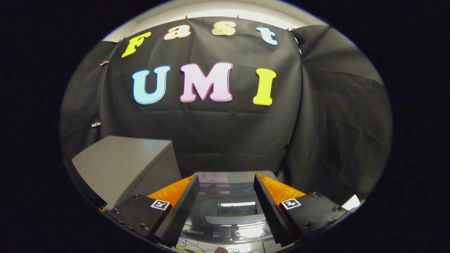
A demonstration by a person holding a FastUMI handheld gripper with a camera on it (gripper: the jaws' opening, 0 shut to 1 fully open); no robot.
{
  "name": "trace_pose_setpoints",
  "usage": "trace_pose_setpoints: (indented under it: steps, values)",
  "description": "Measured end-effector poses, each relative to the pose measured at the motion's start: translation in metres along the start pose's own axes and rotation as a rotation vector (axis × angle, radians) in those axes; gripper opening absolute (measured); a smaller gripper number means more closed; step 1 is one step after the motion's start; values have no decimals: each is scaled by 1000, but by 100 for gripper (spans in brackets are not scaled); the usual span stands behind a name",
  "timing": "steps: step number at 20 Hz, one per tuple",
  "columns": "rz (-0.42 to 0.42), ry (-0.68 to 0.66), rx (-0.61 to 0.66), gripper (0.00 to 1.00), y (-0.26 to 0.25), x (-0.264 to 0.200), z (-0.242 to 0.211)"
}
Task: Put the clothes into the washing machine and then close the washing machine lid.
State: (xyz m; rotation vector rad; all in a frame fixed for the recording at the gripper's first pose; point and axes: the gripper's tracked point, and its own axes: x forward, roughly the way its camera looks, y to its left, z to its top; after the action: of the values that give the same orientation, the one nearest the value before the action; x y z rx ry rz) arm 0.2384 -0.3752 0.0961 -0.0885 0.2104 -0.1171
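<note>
The gripper [226, 182] hangs with its fingers spread wide, holding nothing. The washing machine [225, 214] sits just below and between them, its glossy lid [228, 191] down. A grey box [123, 168] stands beside it.

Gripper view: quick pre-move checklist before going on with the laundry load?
1. Gripper fingers apart, nothing between them: ok.
2. Washing machine ahead, below the fingers: ok.
3. Lid open or shut: cannot tell; glossy top with reflections.
4. Clothes located: cannot tell.
5. Grey box beside the machine, off the line of the fingers: ok.
</note>
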Motion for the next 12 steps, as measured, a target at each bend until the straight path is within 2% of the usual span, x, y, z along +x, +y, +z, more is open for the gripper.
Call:
trace_pose_setpoints:
  steps: [5,12]
  values:
    - [-34,-178,0,98,-13,-21,67]
    - [-67,-311,43,98,-18,-51,116]
